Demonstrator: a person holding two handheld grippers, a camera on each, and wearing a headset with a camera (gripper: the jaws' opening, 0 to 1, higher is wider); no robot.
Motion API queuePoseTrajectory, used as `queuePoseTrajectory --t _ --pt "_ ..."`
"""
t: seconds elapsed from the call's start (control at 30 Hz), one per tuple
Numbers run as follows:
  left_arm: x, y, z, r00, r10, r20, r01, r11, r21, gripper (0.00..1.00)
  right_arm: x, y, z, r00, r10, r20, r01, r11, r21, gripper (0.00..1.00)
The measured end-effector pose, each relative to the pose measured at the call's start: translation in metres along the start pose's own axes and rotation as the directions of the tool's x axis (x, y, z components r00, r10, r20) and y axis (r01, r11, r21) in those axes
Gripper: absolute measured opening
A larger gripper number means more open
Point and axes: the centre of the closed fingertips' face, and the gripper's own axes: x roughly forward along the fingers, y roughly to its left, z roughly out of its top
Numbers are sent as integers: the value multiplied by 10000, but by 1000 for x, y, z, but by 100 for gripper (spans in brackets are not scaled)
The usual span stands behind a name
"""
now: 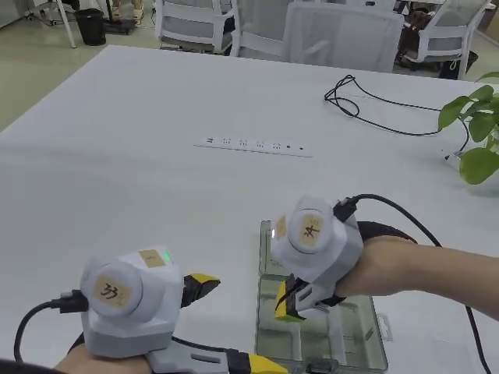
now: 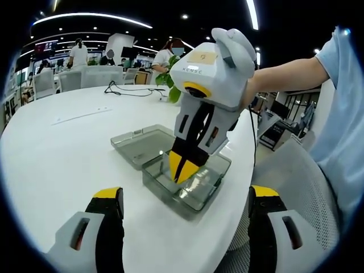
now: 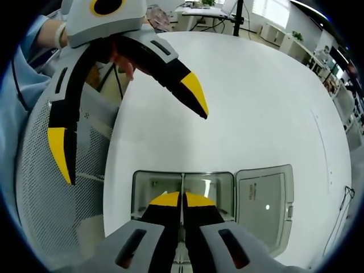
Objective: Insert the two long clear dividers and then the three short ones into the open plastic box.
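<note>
1. Worktop: white and broad, with bare surface to the left of the work and beyond it. A power strip lies flat toward the far side. A black cable loops at the far right, and plant leaves reach in over the right edge.
2. Box: clear plastic and open, set close to the worktop's near edge in front of the person. Its lid lies flat beside the base, and the 2 meet along 1 side.
3. Right tool: points tips-down into the base, inside its rim and near the middle, with its 2 jaws together. Whether a clear divider is pinched between them cannot be told. In the right gripper view a thin line splits the base in 2 just ahead of the tips.
4. Left tool: jaws wide apart and holding nothing. It is low over bare worktop just left of the box and aimed toward it.
5. Edge: in the left gripper view the rounded worktop rim curves close past the box, and a mesh chair stands beyond it.
</note>
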Motion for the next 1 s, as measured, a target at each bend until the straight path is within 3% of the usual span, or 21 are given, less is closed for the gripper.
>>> queuePoseTrajectory --t 0.2,0.5,0.63,0.83,0.93,1.0 --pt "0 -1 1 10000 -5 5 5 10000 35 93 0 0 0 9998 -19 187 21 9999 -103 4" --pt "-1 0 1 10000 13 -16 -13 10000 12 93 -10 7 7 9894 289 1422 -256 9993 -256 41" --pt "-1 0 1 10000 28 7 -28 10000 -6 93 -16 7 13 9797 166 1997 -113 9996 -277 55" --pt "-2 0 1 10000 43 18 -43 10000 2 93 -22 6 18 9610 -151 2762 166 9999 -30 85" --pt "-2 0 1 10000 54 25 -54 10000 0 94 -25 4 18 9523 -370 3030 340 9993 151 96" --pt "-2 1 1 10000 65 31 -65 10000 0 94 -28 4 16 9460 -463 3209 414 9989 220 98"
